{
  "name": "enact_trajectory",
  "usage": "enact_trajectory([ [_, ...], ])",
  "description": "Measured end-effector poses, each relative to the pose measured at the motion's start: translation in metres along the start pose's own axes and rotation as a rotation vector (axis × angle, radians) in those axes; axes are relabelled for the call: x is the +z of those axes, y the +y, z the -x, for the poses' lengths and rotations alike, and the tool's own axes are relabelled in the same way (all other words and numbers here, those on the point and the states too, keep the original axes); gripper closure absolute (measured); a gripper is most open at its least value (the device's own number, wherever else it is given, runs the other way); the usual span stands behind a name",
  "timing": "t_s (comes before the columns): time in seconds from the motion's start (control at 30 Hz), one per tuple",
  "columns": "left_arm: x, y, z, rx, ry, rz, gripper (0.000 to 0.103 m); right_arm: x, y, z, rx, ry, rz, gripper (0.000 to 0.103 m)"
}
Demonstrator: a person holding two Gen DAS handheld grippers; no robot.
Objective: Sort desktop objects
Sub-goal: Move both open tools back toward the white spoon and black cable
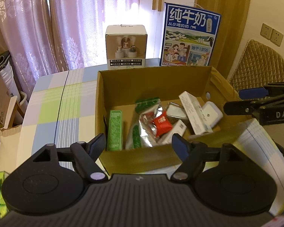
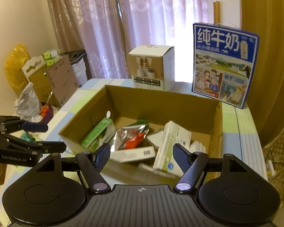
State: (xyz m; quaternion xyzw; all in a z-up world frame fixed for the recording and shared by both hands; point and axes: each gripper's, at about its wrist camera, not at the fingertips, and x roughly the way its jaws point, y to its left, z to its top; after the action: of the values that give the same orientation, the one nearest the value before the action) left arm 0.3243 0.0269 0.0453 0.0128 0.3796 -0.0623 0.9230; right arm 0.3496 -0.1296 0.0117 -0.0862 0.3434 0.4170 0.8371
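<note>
An open cardboard box point(image 1: 155, 161) stands on the plaid tablecloth point(image 1: 56, 109). Inside lie a green box point(image 1: 114, 130), a foil pouch point(image 1: 143, 132), a red packet point(image 1: 161, 123), a long white box point(image 1: 194, 111) and a white square device point(image 1: 212, 113). My left gripper point(image 1: 138, 141) hovers open above the box's near wall, nothing between its fingers. My right gripper point(image 2: 142, 149) is also open and empty over the box point(image 2: 161, 102), above a white carton point(image 2: 170, 145) and a barcoded white box point(image 2: 134, 153). Each gripper shows in the other's view: the right gripper point(image 1: 234, 101), the left gripper point(image 2: 55, 137).
A blue milk case point(image 1: 189, 37) and a white product box point(image 1: 126, 47) stand behind the cardboard box at the table's far edge. A stack of paper point(image 1: 255, 145) lies right of the box. A quilted chair point(image 1: 261, 66) is at the right. Bags and cartons point(image 2: 47, 79) crowd the floor at the left.
</note>
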Motion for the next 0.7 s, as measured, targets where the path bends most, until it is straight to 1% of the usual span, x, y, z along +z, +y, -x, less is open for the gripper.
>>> enact_trajectory([
  [0.17,-0.017,-0.011,0.03,-0.001,0.0,0.005,0.022,-0.026,0.004,0.03,-0.007,0.012,-0.012,0.033],
  [0.3,-0.033,-0.018,0.051,0.002,0.005,0.008,0.012,-0.05,0.004,0.049,-0.012,0.041,-0.03,0.032],
  [0.4,-0.047,-0.024,0.064,0.007,0.01,0.017,0.008,-0.072,0.003,0.062,-0.021,0.063,-0.033,0.032],
  [0.57,-0.081,-0.037,0.077,0.008,0.041,0.027,0.002,-0.114,-0.003,0.073,-0.036,0.124,0.008,0.031],
  [0.7,-0.115,-0.054,0.076,-0.011,0.095,0.014,0.002,-0.139,-0.01,0.075,-0.044,0.168,0.048,0.031],
])
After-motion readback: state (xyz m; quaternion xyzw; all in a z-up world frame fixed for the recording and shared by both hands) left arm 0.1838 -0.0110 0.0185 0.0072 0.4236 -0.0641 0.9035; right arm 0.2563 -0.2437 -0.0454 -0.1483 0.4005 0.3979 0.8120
